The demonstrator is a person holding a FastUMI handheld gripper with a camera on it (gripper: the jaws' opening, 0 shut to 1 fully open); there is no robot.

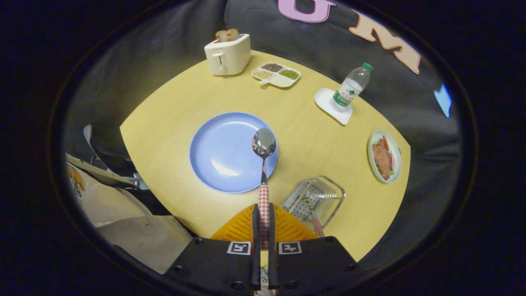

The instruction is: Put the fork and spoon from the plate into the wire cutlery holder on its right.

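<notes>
My gripper (pixel 263 213) is shut on the spoon (pixel 264 164), both fingers pressing its red-and-white checked handle. The spoon points forward, its shiny bowl hanging over the right part of the blue plate (pixel 218 152), which lies bare on the round yellow table (pixel 172 123). Right of the fingers stands the wire cutlery holder (pixel 314 199). A second checked handle, the fork's (pixel 317 226), sticks out of the holder toward me.
Beyond the plate stand a white toaster (pixel 227 53) with bread and a divided dish of grains (pixel 276 74). A water bottle (pixel 351 88) stands on a white coaster at the right. A plate of food (pixel 384 156) lies near the table's right rim.
</notes>
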